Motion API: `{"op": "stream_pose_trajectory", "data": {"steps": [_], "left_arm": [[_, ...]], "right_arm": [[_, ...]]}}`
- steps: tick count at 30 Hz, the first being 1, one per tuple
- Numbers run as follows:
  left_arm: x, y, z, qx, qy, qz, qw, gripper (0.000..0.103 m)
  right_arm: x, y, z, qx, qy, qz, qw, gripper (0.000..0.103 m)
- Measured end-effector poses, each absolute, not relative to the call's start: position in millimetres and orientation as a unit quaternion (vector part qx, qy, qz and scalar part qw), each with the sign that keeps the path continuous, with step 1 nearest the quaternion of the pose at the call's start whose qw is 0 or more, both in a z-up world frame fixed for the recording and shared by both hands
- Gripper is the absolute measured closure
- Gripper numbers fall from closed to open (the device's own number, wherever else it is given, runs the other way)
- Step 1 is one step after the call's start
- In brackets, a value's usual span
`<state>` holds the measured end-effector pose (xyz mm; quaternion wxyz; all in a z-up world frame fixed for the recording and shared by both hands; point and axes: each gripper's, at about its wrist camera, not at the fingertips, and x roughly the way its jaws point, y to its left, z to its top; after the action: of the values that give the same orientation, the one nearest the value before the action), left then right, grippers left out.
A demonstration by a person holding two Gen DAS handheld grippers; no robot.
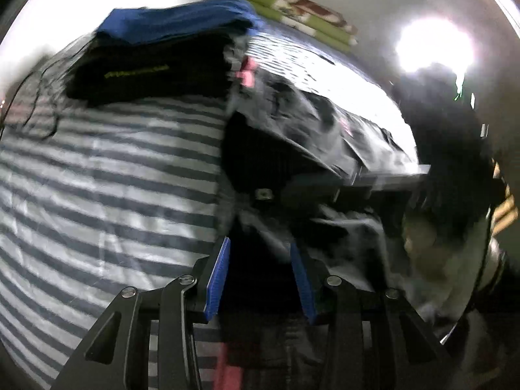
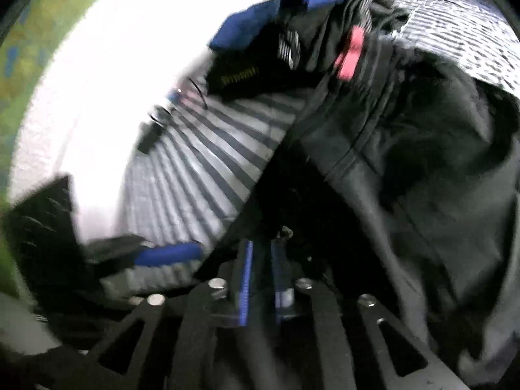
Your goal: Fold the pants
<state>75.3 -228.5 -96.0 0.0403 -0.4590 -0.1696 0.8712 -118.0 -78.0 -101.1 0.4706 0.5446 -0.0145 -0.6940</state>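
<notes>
I work over a bed with a grey-and-white striped sheet, and both pictures are smeared with blur.

In the left wrist view my left gripper sits at the bottom centre. Its blue pads stand clearly apart, with dark cloth lying in the gap between them; I cannot tell whether the pads press on that cloth. The dark pants spread from the centre of the frame toward the right, crumpled and grey-black. In the upper left lies a stack of folded clothes, black below and blue on top, resting on the sheet. Just right of the stack, a small pink patch shows. At the top, a green patterned blanket lies against the wall.

In the right wrist view my right gripper is at the bottom centre, its two blue-edged fingers set close with only a narrow slit between them. Dark fabric crowds the tips, but I cannot tell if any is pinched. The pants fill the right half of this frame. At lower left, a blue pad of the other gripper lies over the stripes.
</notes>
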Motion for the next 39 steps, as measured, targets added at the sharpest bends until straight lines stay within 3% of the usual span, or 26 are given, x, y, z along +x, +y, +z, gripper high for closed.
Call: {"op": "stream_pose_trajectory", "data": {"steps": [4, 10, 12, 14, 17, 22, 25, 26, 29, 34, 39], "left_arm": [[66, -220, -105, -0.480, -0.162, 0.862, 0.031, 0.062], [63, -225, -115, -0.494, -0.179, 0.851, 0.029, 0.062], [63, -223, -116, -0.494, -0.170, 0.852, 0.026, 0.062], [63, -220, -115, -0.495, -0.164, 0.853, 0.026, 0.063], [63, -223, -116, -0.495, -0.171, 0.852, 0.030, 0.063], [65, -224, -115, -0.496, -0.174, 0.850, 0.030, 0.063], [67, -227, -115, -0.496, -0.181, 0.849, 0.031, 0.063], [66, -228, -115, -0.495, -0.184, 0.848, 0.031, 0.063], [70, -232, -115, -0.495, -0.193, 0.847, 0.032, 0.063], [65, -233, -116, -0.495, -0.193, 0.847, 0.034, 0.063], [62, -231, -116, -0.494, -0.196, 0.846, 0.031, 0.063]], "right_arm": [[-127, -71, -79, 0.502, 0.043, -0.749, 0.431, 0.084], [-133, -105, -96, 0.491, 0.141, -0.758, 0.407, 0.075], [-139, -109, -107, 0.498, 0.151, -0.758, 0.393, 0.089], [-145, -101, -110, 0.506, 0.135, -0.754, 0.398, 0.097], [-159, -84, -100, 0.515, 0.080, -0.745, 0.415, 0.100], [-189, -56, -77, 0.555, -0.047, -0.681, 0.475, 0.099], [-193, -59, -87, 0.590, -0.063, -0.629, 0.502, 0.090], [-193, -63, -92, 0.600, -0.044, -0.635, 0.485, 0.082], [-183, -69, -89, 0.574, 0.015, -0.703, 0.421, 0.082], [-132, -80, -62, 0.503, 0.075, -0.719, 0.474, 0.081], [-95, -106, -81, 0.458, 0.205, -0.730, 0.464, 0.081]]}}
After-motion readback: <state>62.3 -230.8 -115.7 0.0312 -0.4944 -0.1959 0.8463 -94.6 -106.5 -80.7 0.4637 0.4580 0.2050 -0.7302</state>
